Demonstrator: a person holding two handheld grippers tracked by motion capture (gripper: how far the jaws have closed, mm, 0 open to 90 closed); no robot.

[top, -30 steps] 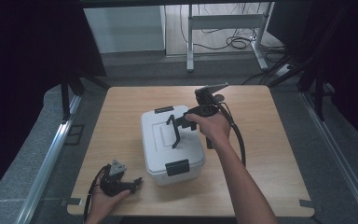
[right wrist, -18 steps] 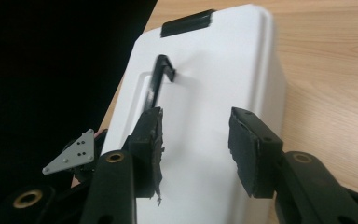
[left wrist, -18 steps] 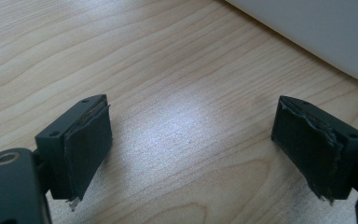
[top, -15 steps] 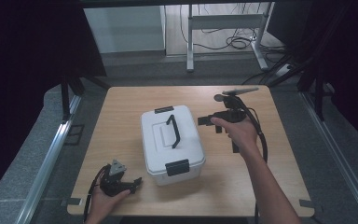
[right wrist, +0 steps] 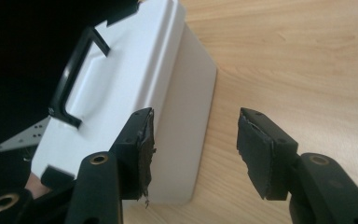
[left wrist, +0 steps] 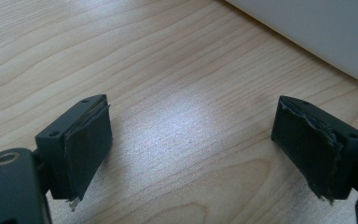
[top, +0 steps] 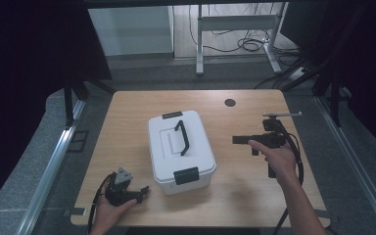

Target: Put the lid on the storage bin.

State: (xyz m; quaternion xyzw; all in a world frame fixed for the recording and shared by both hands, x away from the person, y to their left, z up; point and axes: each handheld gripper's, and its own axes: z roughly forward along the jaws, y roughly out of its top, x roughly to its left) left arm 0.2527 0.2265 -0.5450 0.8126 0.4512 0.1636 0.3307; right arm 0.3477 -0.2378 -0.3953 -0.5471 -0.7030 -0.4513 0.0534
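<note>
The right gripper (top: 242, 140) hovers near the table's (top: 254, 200) right edge, jaws spread and empty, pointing at the white box (top: 181, 152) at the centre. The left gripper (top: 136, 192), likewise spread, rests at the near-left corner, just beside the box.

Lab / recording bay, not a home or shop. Evidence, all relative to the wooden table (top: 127, 122): black curtains (top: 34, 44) hang on both sides of it, closing it off like a booth. Aluminium rails (top: 49, 171) run along the grey floor (top: 24, 161) left and right of it. Beyond its far edge a metal desk frame (top: 235, 24) stands over loose cables (top: 247, 45) on the floor. The table top has a round cable grommet (top: 230, 103) near its far right corner. Tape marks (top: 73, 212) sit at its near corners.
</note>
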